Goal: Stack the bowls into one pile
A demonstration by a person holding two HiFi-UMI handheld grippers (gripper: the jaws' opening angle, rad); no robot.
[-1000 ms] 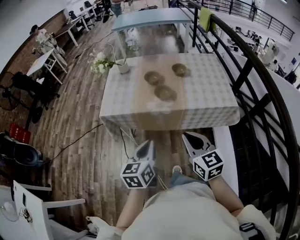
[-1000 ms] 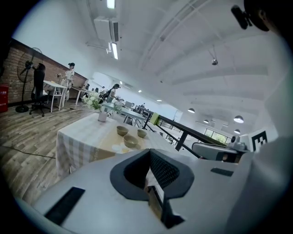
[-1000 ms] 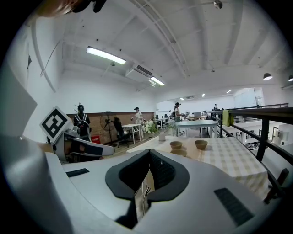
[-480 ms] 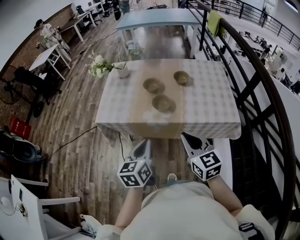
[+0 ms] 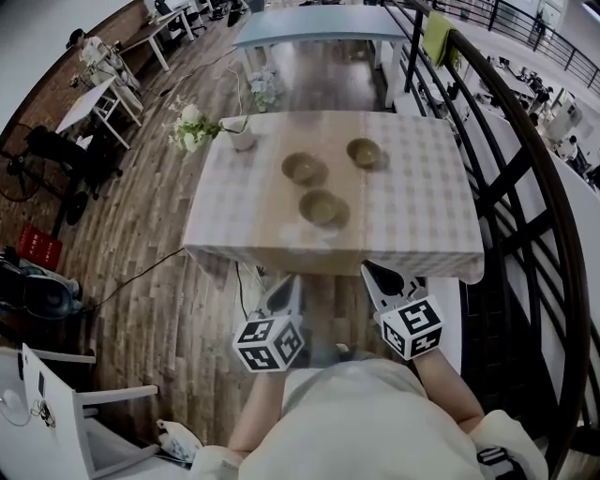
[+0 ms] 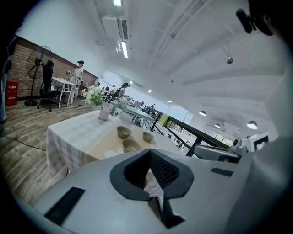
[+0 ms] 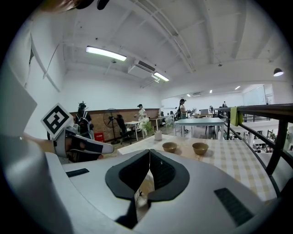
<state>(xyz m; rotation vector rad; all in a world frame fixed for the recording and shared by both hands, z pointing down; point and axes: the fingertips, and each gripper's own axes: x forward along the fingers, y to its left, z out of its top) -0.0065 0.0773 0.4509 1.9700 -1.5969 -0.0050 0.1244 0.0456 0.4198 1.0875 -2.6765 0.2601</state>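
Standing back from the table (image 5: pixel 412 216), a person holds both grippers low in front of the body, over wooden floor (image 5: pixel 169 309) and short of the table's near edge. Left gripper (image 5: pixel 285 292): jaws pressed together, nothing between them, confirmed in the left gripper view (image 6: pixel 149 154). Right gripper (image 5: pixel 382 279): jaws also closed and empty, same in the right gripper view (image 7: pixel 149 157). Neither gripper touches a bowl.

Three tan bowls sit upright and apart on the checked cloth, unstacked. The left bowl (image 5: pixel 303 168) is near the table's middle, the right bowl (image 5: pixel 364 152) beside it toward the far edge, and the near bowl (image 5: pixel 322 207) in front of those two, closest to the person. All three show in the left gripper view: left bowl (image 6: pixel 123 132), right bowl (image 6: pixel 148 136), near bowl (image 6: pixel 129 146). The right gripper view shows only two bowls, (image 7: pixel 170 147) and (image 7: pixel 200 148).

A white pot of flowers (image 5: pixel 192 127) stands at the far left corner of the table. A black railing (image 5: pixel 511 150) runs along the right side. A blue-grey table (image 5: pixel 319 23) stands beyond. A white chair (image 5: pixel 66 408) is at lower left.
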